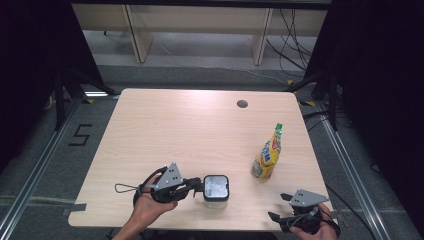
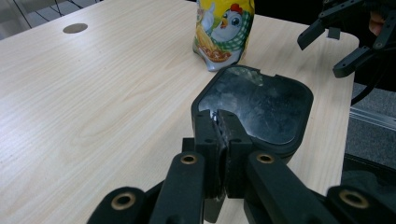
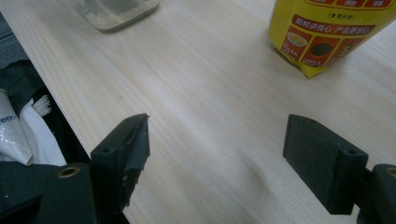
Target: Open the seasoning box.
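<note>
We note left gripper point(image 2: 218, 128) jaws pinching rim of jar lid point(image 2: 261, 105); right gripper point(image 3: 217, 154) jaws spread over bench point(image 1: 175, 130), pouch point(image 1: 267, 155) nearby.

Grey floor point(image 1: 200, 75), dark curtains point(image 1: 380, 75), pale shelving point(image 1: 200, 20).

— What is sitting on the light wooden table point(image 1: 165, 130) toward its right side?

— A yellow pouch bottle point(image 1: 268, 154) with a green cap is standing upright there, showing a cartoon chicken on its label in the left gripper view.

— Anything near the far edge?

— A round cable hole point(image 1: 242, 104) is lying in the tabletop by the far right. Beyond the table, pale cabinets point(image 1: 200, 25) are standing on the grey floor, and loose cables point(image 1: 290, 45) are trailing down beside them
</note>
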`<state>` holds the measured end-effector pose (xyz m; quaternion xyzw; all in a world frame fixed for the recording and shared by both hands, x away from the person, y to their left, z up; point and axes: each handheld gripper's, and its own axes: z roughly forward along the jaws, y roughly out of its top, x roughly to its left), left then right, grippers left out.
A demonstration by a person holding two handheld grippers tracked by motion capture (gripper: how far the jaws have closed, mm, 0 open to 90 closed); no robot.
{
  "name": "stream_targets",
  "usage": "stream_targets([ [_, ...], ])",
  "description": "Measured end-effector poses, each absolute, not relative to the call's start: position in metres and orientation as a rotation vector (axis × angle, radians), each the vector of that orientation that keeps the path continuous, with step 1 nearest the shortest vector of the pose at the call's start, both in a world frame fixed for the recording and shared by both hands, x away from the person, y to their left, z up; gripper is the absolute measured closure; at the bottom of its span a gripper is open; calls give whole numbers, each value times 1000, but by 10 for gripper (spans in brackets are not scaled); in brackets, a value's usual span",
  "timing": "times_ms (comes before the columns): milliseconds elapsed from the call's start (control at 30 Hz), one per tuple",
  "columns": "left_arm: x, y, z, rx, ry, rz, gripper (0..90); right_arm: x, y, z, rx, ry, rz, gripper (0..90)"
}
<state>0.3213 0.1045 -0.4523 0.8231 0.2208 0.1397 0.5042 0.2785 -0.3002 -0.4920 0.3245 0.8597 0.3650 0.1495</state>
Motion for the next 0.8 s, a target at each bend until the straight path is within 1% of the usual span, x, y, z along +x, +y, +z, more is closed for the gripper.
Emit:
stream_targets([
  [300,321,101,-454,1993,532,324,869,278,-300,-492,933,2472,1048,239],
  [433,322,102,-454,1993,540,334,855,278,-300,-492,932,2474,1049,239],
  [800,322,104,-455,1988,546,328,866,279,-300,-492,923,2481,1054,242],
])
